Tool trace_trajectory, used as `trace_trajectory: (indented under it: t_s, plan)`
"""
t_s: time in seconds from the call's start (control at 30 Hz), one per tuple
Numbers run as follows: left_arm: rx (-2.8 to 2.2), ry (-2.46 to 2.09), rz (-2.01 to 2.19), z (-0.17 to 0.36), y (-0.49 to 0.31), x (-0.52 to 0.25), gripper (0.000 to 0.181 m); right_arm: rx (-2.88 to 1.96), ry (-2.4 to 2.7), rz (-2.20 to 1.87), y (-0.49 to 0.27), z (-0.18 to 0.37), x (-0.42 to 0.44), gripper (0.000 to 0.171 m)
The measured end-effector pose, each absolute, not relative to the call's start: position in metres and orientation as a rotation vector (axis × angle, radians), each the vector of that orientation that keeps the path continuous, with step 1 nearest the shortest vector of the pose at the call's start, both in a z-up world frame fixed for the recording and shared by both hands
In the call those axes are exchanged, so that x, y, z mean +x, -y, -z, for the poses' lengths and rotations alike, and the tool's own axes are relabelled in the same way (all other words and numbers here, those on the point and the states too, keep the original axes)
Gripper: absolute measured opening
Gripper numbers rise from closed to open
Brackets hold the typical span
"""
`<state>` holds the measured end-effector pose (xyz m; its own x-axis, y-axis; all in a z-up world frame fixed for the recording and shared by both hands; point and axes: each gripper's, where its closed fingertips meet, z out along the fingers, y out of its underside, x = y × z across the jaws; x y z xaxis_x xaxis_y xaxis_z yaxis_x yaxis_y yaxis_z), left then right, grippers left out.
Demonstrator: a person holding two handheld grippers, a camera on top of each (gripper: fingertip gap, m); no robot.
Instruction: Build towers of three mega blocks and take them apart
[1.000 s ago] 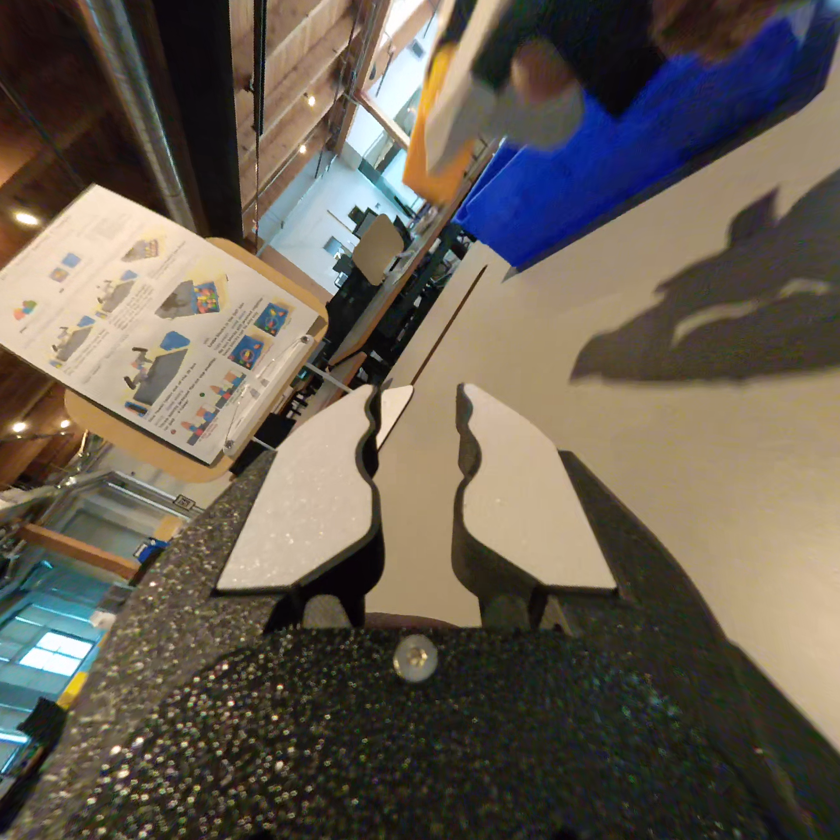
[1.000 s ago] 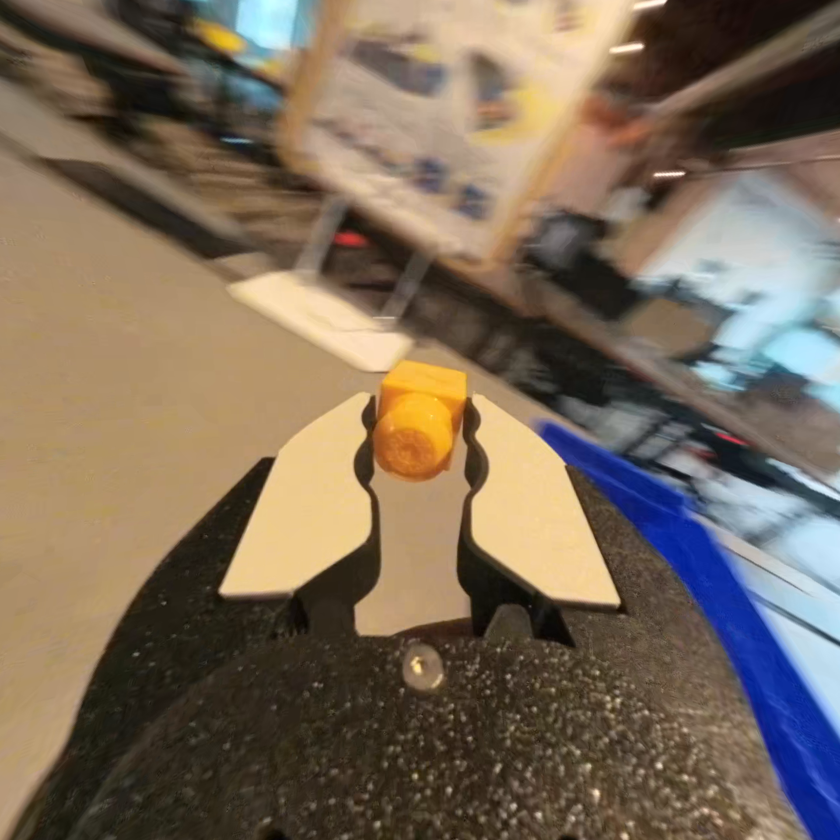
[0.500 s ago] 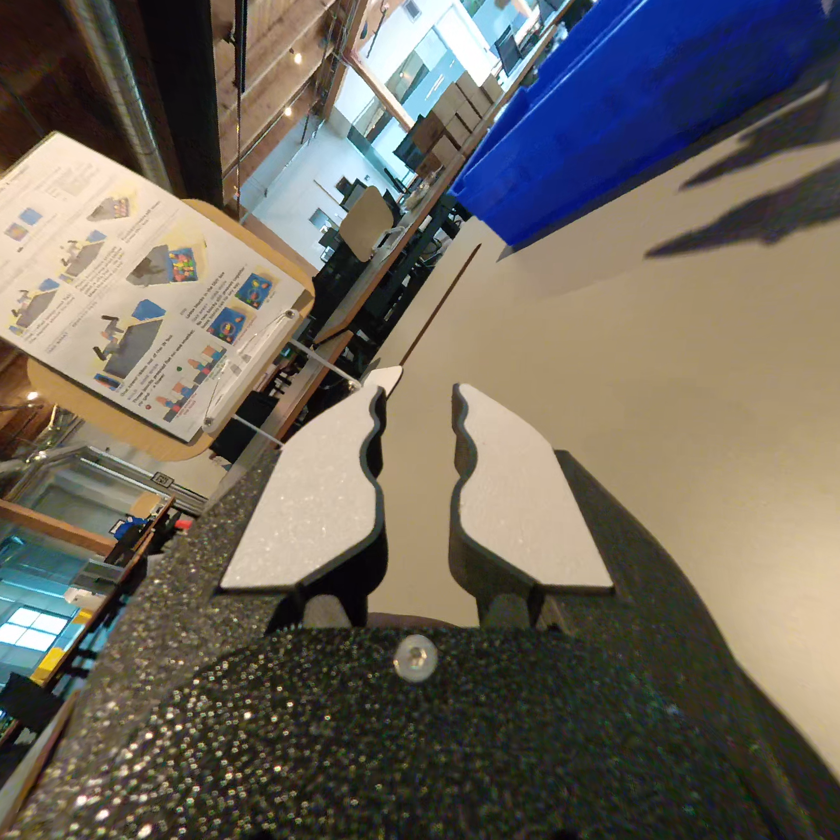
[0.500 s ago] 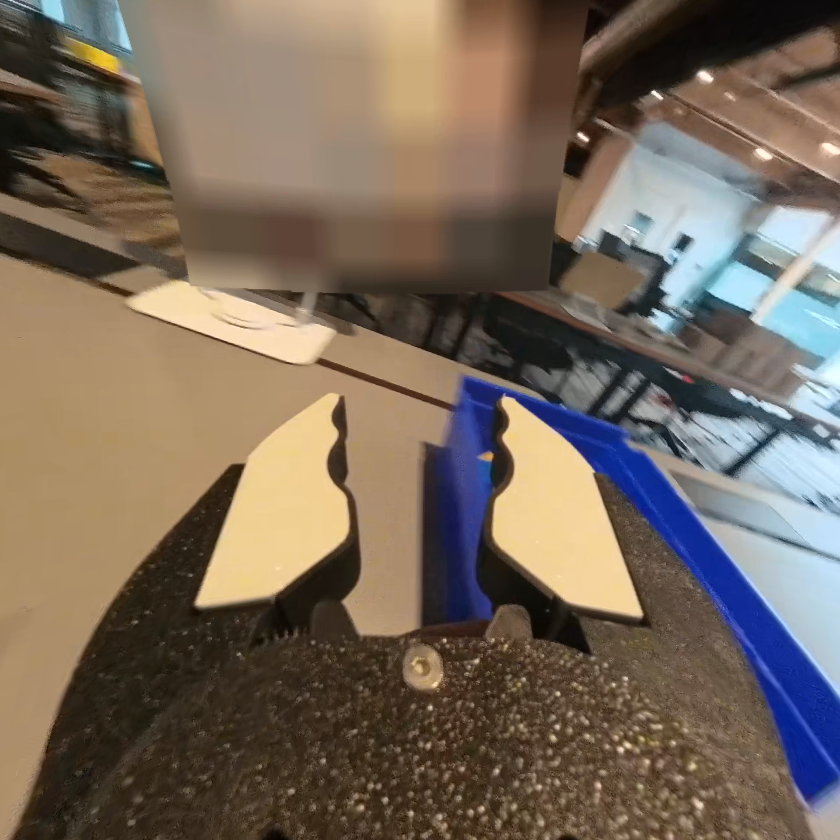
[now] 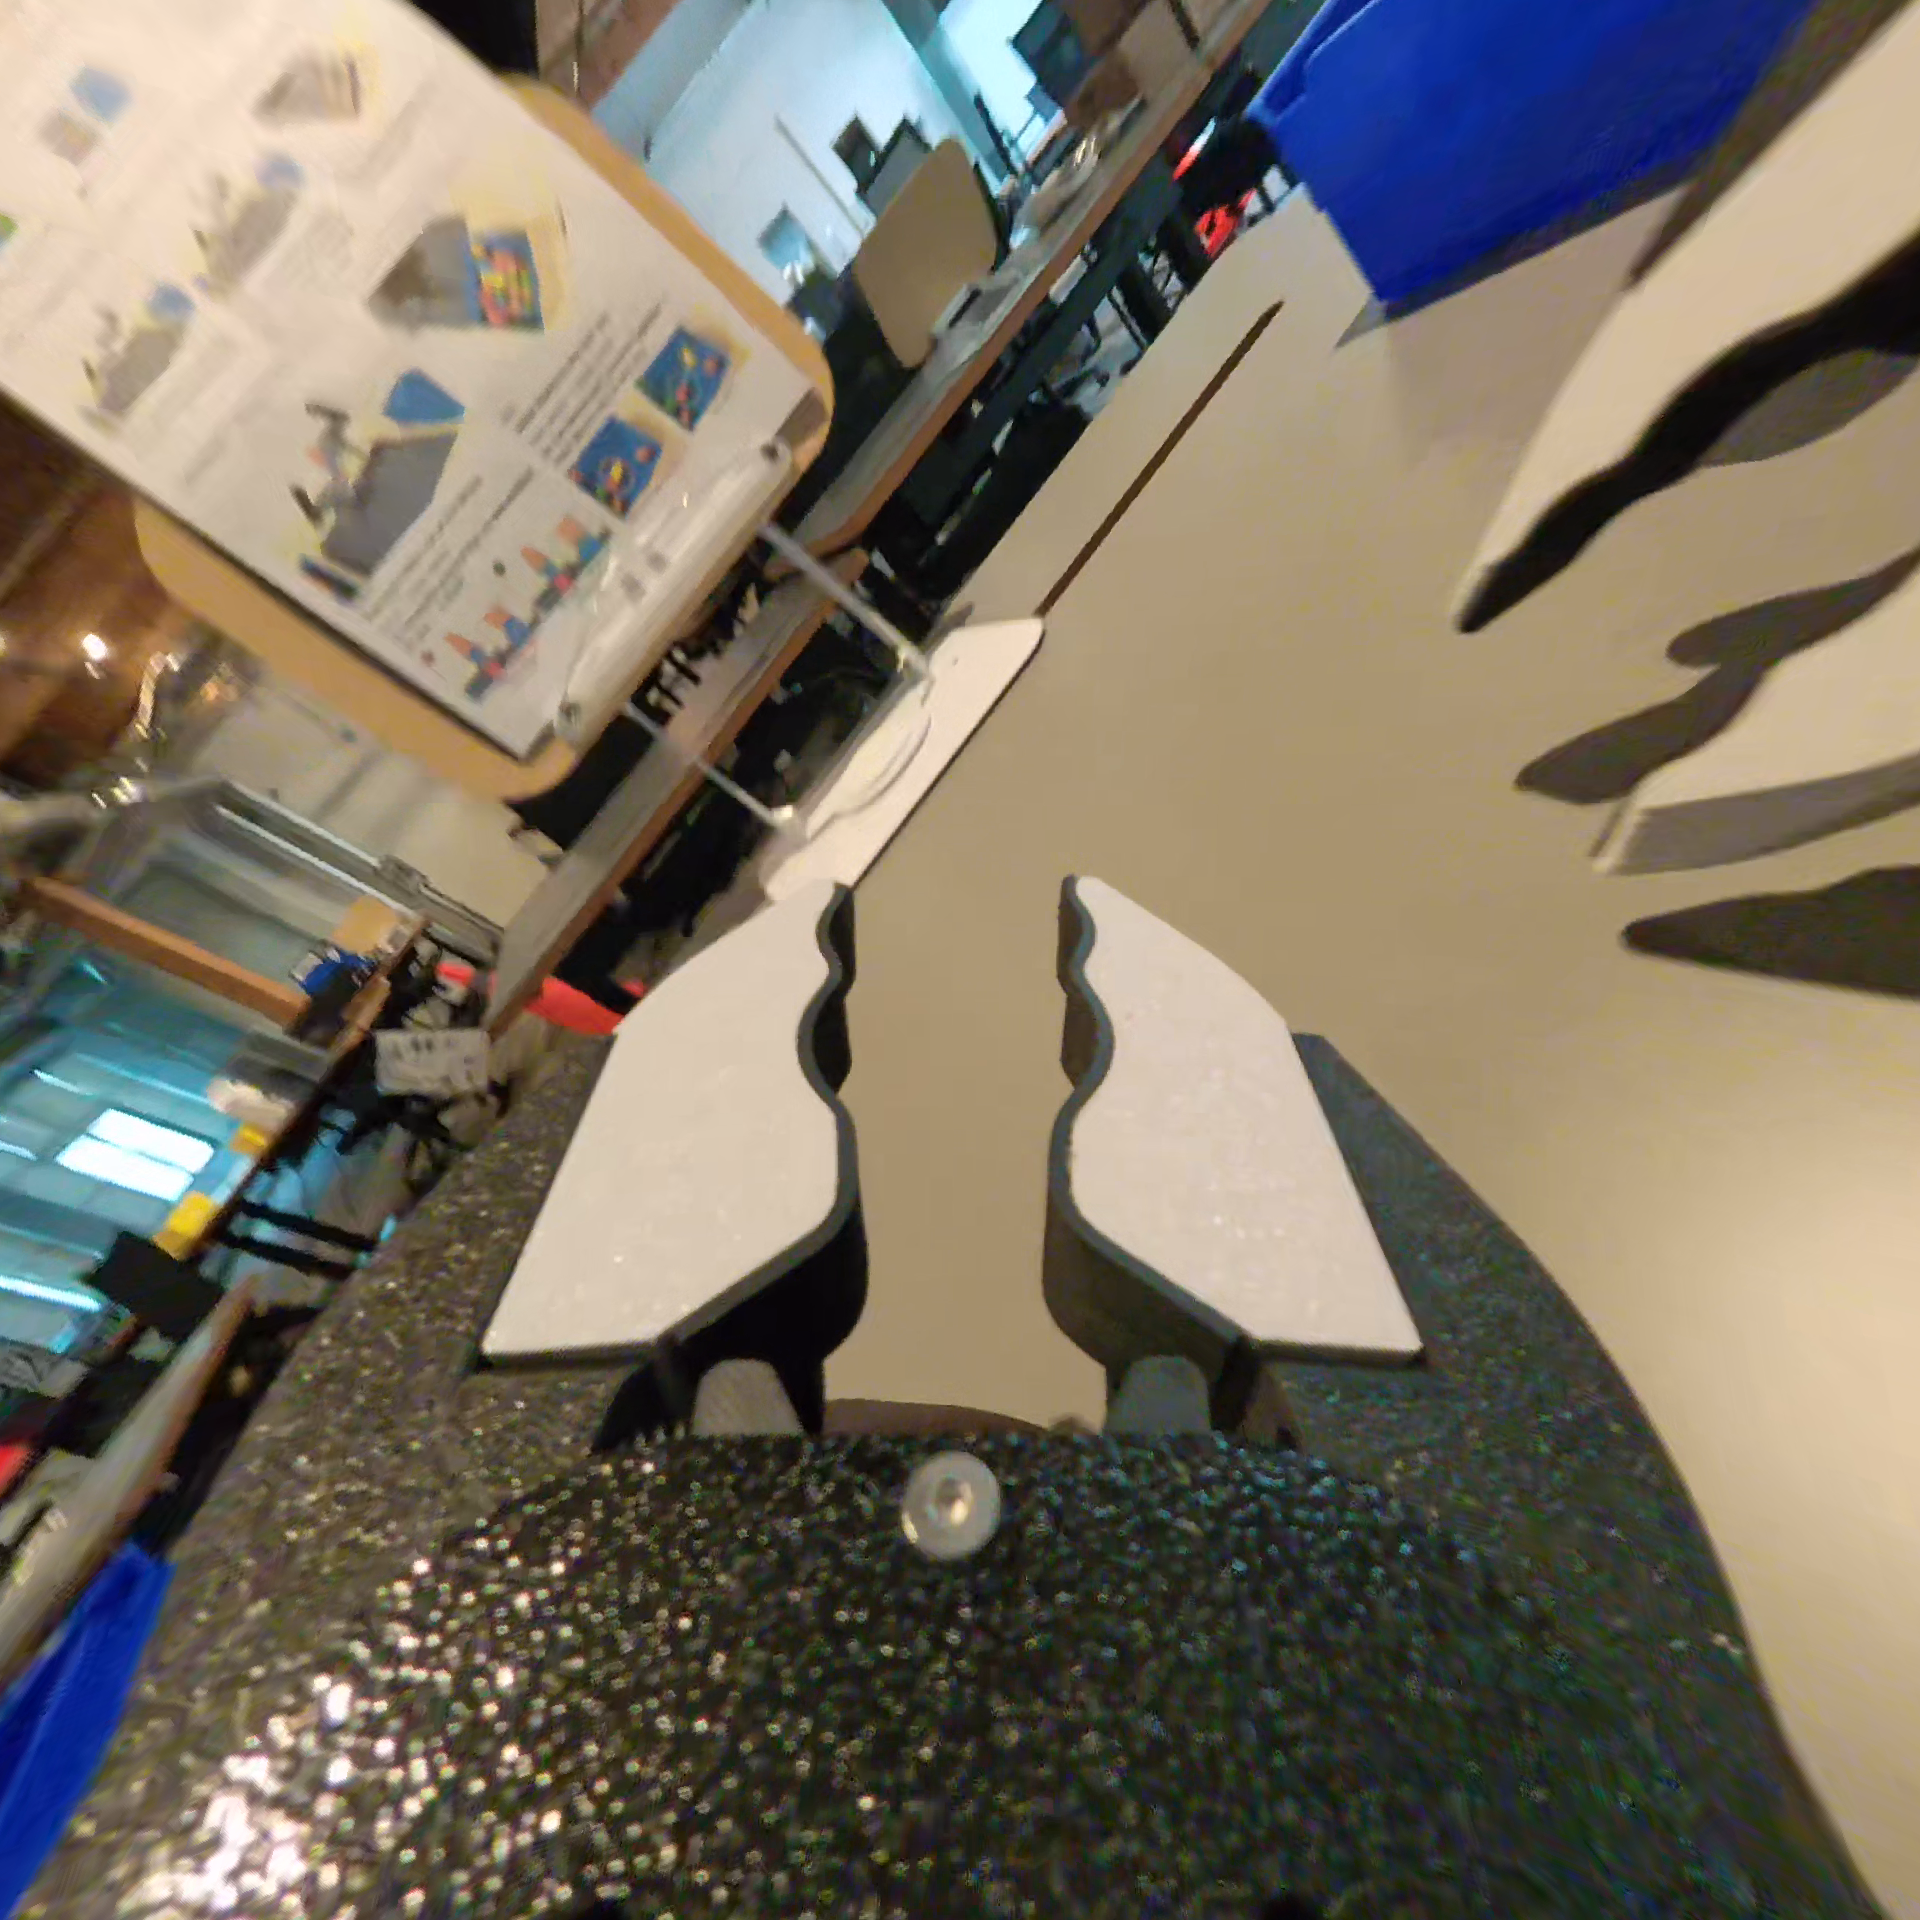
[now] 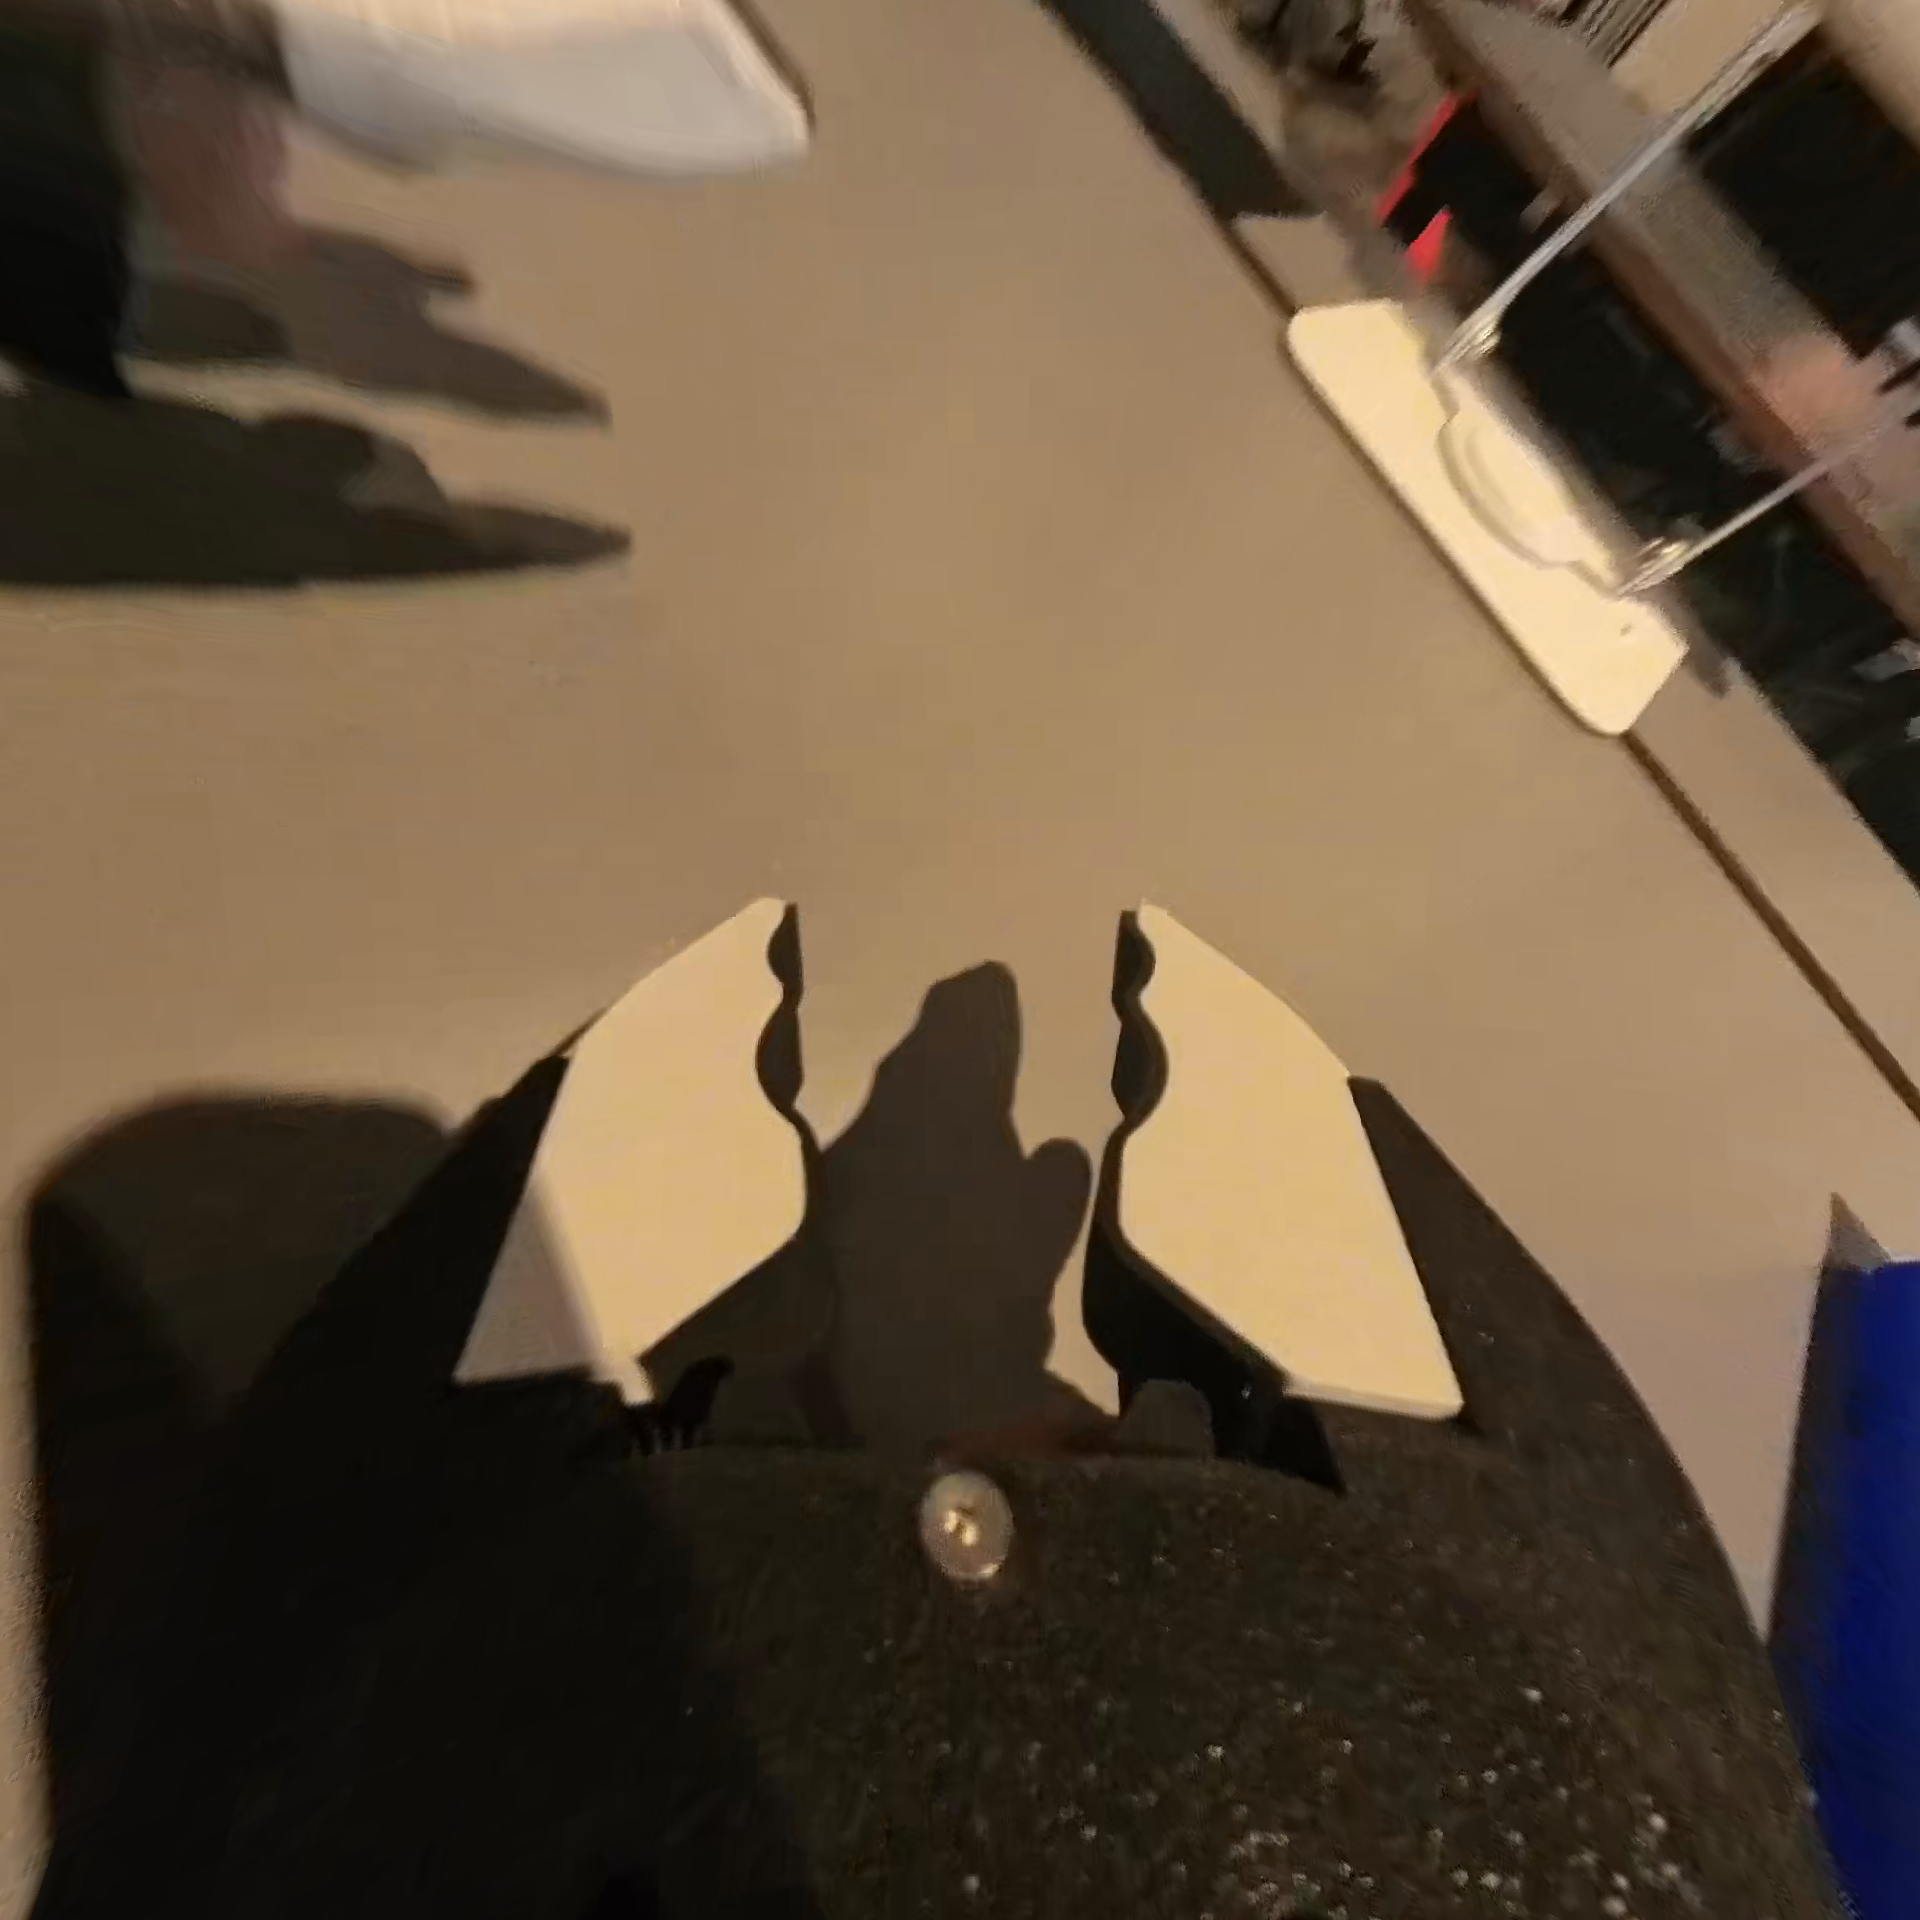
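The right gripper (image 6: 956, 925) was empty, its fingers (image 6: 665, 1153) spread wide over bare tabletop (image 6: 935, 644). One second before, those fingers had been clamped on an orange mega block; half a second before, they were already parted beside the blue bin (image 6: 1860, 1507). The block was not visible in either view at this moment. Judged from that sequence, it was released into or next to the blue bin, though its resting place could not be confirmed.

The left gripper (image 5: 951, 914) was likewise empty, fingers (image 5: 1195, 1122) apart with only tabletop showing between them, much as they had stood throughout the preceding second. In its view the right gripper had come in from the blue bin's side and hung near, above its own shadows.

Landmarks: the blue bin (image 5: 1507, 135) lay at the far side of the tabletop (image 5: 1247, 727) in the left wrist view, and just to the right of the right gripper in its own view. The instruction sheet (image 5: 343, 343) on its clear stand stood well apart from the blue bin, the white base plate (image 6: 1475, 509) of that stand resting at the tabletop's edge.

Assessment: no tower and no loose block was seen on the tabletop. The take-apart step appeared finished for this block. The next cycle would require fetching blocks, presumably from the blue bin. The right wrist view was blurred, so fine detail was unreliable.
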<state>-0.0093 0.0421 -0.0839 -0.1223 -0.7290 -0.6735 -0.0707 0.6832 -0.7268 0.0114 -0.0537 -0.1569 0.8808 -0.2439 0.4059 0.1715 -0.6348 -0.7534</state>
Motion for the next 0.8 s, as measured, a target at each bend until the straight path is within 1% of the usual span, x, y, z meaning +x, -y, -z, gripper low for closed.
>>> trace_trajectory:
  t_s: [0.13,0.2,0.27,0.4,0.5,0.57,0.67,0.8]
  plan:
    - [-0.911,-1.554,0.794,0.082,-0.088,-0.033,0.045,-2.197,-0.031,0.599,0.053,0.161,0.009,0.055]
    - [-1.045,-1.478,0.891,0.073,-0.119,-0.051,0.048,-2.199,-0.033,0.59,0.053,0.162,0.009,0.054]
    - [-1.139,-1.427,0.887,0.061,-0.157,-0.073,0.051,-2.2,-0.035,0.582,0.053,0.162,0.009,0.053]
    - [-1.336,-1.372,0.681,0.032,-0.253,-0.125,0.065,-2.202,-0.041,0.577,0.053,0.162,0.009,0.051]
    - [-1.479,-1.292,0.506,0.009,-0.331,-0.169,0.067,-2.202,-0.045,0.579,0.053,0.162,0.01,0.05]
    - [-1.592,-1.251,0.33,0.006,-0.385,-0.2,0.066,-2.201,-0.047,0.581,0.053,0.162,0.01,0.05]
    - [-1.799,-1.316,0.176,0.03,-0.44,-0.229,0.062,-2.2,-0.044,0.586,0.052,0.162,0.01,0.049]
    - [-1.994,-1.531,0.012,0.087,-0.47,-0.235,0.066,-2.2,-0.042,0.584,0.052,0.162,0.009,0.049]
